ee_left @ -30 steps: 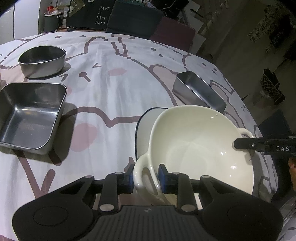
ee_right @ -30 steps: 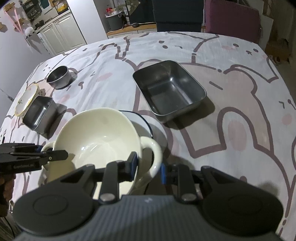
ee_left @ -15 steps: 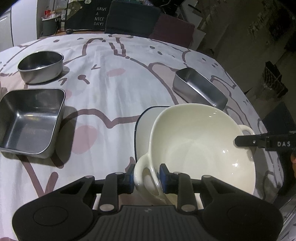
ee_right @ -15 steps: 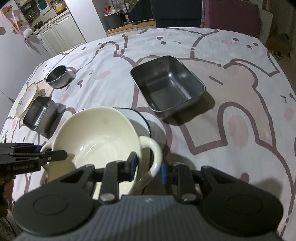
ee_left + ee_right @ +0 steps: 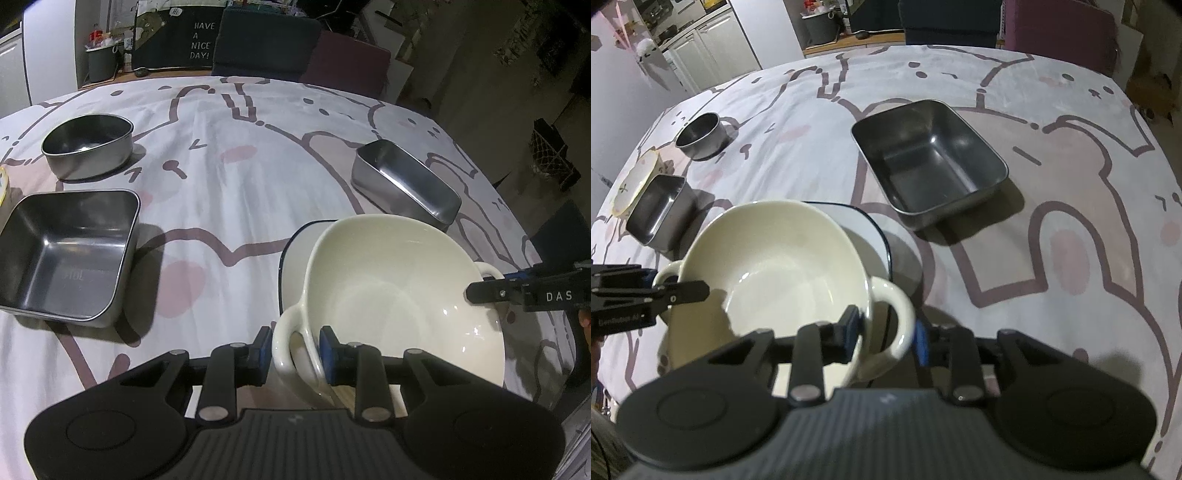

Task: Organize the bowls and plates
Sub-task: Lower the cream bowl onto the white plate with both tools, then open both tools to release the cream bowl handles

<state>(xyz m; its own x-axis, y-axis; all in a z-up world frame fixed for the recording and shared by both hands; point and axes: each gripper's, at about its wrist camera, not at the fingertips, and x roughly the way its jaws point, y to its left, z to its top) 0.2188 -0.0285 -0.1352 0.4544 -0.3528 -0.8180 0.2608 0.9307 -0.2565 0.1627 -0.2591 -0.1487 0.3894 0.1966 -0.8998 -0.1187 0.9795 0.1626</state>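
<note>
Nearest the cameras, the left tongs (image 5: 295,349) are clenching the near handle of the cream bowl (image 5: 399,295), one blue pad outside the loop and the other against the bowl's wall. On the opposite side, the right tongs (image 5: 886,332) are bracketing the other handle. Their inner pad is reaching over the rim and their outer pad is lying just beside the loop, but I cannot tell whether they are pressing or only touching.

The bowl is sitting low over the blue-rimmed plate (image 5: 295,258) and tilting slightly. The plate's far edge is showing beyond it. Whether the bowl's base is already resting on the plate is hidden.

The step in hand is probably nesting the bowl on the plate. To do it well, both hands should be keeping level with each other so the rim stops tilting. The base should be settling in the plate's middle before either grip slackens. Letting one side go first is risking a tip or a clatter on the glaze, so the tongs should be easing off together and drawing back sideways, clear of the handle loops.

Farther out on the worktop (image 5: 229,192), a square steel tin (image 5: 70,258) is lying to the left. A rectangular steel tin (image 5: 931,158) is standing beyond the plate to the right, and a round steel bowl (image 5: 86,144) is waiting farthest back. All three are well apart from the stack and are likely wanting sorting next.
</note>
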